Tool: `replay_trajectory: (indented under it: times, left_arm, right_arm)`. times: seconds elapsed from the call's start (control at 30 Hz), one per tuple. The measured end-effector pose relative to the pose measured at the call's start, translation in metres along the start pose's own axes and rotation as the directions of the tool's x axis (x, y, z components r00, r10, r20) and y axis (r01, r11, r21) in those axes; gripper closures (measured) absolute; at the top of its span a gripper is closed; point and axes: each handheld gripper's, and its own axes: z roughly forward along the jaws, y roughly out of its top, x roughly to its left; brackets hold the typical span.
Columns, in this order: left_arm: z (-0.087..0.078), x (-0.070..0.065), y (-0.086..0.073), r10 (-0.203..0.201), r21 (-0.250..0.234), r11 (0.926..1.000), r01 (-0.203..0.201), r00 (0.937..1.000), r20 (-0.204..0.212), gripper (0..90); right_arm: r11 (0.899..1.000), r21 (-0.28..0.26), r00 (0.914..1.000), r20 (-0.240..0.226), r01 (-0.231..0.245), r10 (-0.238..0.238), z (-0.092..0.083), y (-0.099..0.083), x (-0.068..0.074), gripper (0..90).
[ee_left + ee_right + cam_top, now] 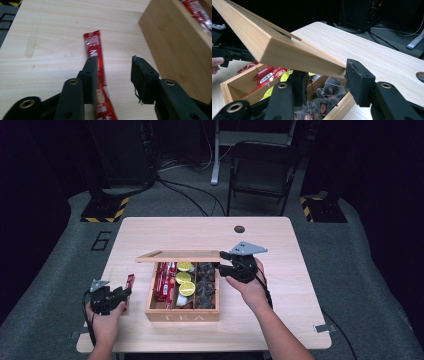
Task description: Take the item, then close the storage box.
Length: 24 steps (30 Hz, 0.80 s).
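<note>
A wooden tea box (pixel 182 316) stands mid-table, with red sachets (pixel 162 282), yellow-green cups (pixel 184 277) and dark tea bags (pixel 206 285) in its compartments. Its lid (pixel 177 256) is raised, and my right gripper (pixel 220 262) is shut on the lid's right corner (pixel 312 57), holding it tilted up over the box (pixel 234 87). A single red sachet (pixel 93 45) lies flat on the table left of the box (pixel 175 42). My left gripper (pixel 114 62) hovers over the sachet's near half with its jaws apart, and the pads are not pressing it. From above, that sachet (pixel 129 282) sits just beyond the left gripper (pixel 125 292).
The table (pixel 280 250) has a small round hole (pixel 239 229) at the back. A folding chair (pixel 262 170) and cables stand on the floor behind it. Bare tabletop lies right of the box and behind the lid.
</note>
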Motion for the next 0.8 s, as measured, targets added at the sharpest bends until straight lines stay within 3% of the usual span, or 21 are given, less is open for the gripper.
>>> replay_trajectory:
  times: [0.07, 0.3, 0.43, 0.63, 0.8]
  left_arm:
    - [-0.003, -0.007, 0.003, 0.044, -0.004, 0.999, -0.044, 0.999, 0.005, 54.9]
    - [-0.006, -0.022, 0.007, 0.102, -0.002, 0.9948, -0.102, 0.9943, 0.029, 53.3]
    - [-0.01, -0.029, 0.013, 0.099, -0.032, 0.9947, -0.097, 0.9935, 0.055, 51.3]
    - [-0.023, -0.042, 0.026, 0.134, -0.086, 0.9883, -0.126, 0.9864, 0.095, 48.8]
    - [-0.029, -0.051, 0.034, 0.14, -0.112, 0.9856, -0.126, 0.9817, 0.129, 48.5]
  right_arm:
    - [1.0, 0.0, 1.0, 0.001, 0.0, 0.0, 0.0, 0.0, 0.0, 53.4]
    - [1.0, -0.001, 1.0, 0.001, -0.001, 0.001, 0.0, 0.0, 0.0, 53.4]
    - [1.0, 0.004, 1.0, 0.0, 0.006, -0.006, 0.0, -0.001, 0.001, 53.3]
    - [1.0, 0.01, 1.0, 0.001, 0.01, -0.01, -0.001, -0.003, 0.002, 53.1]
    - [1.0, 0.024, 1.0, 0.002, 0.009, -0.009, -0.002, -0.006, 0.005, 53.0]
